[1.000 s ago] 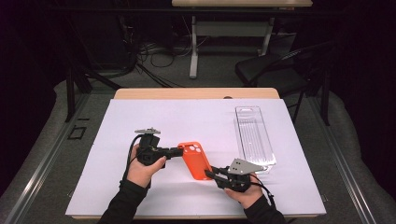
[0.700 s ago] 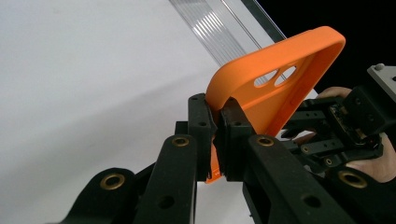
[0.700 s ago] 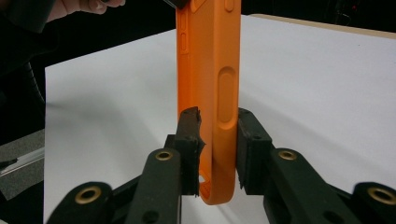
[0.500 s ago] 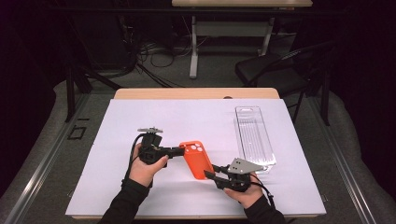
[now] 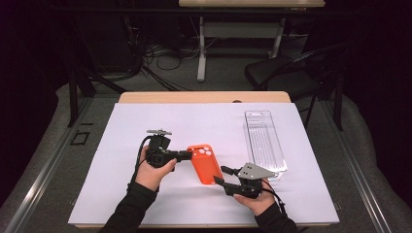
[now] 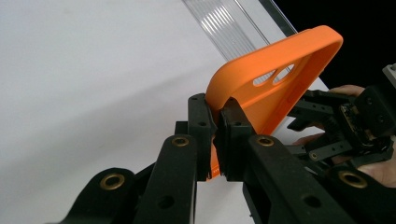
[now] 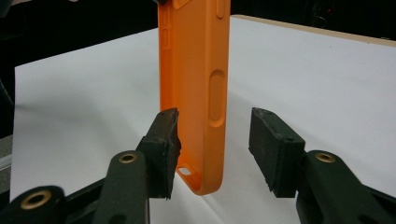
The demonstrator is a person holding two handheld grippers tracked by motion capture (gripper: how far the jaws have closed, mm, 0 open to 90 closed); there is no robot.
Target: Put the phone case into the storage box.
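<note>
The left gripper [image 5: 187, 154] was clamped on the camera-hole end of the orange phone case [image 5: 205, 164], held above the white counter [image 5: 121, 131]. The right gripper [image 7: 212, 149] had just been opening; the case's lower end sat between its fingers [image 7: 163, 140], seemingly touching one, clear of the other.

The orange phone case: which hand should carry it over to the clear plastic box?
Probably the left. The left gripper is clamped on the orange phone case, while the right gripper has just been opening, its pads off the case. The clear plastic box lies beyond.
</note>
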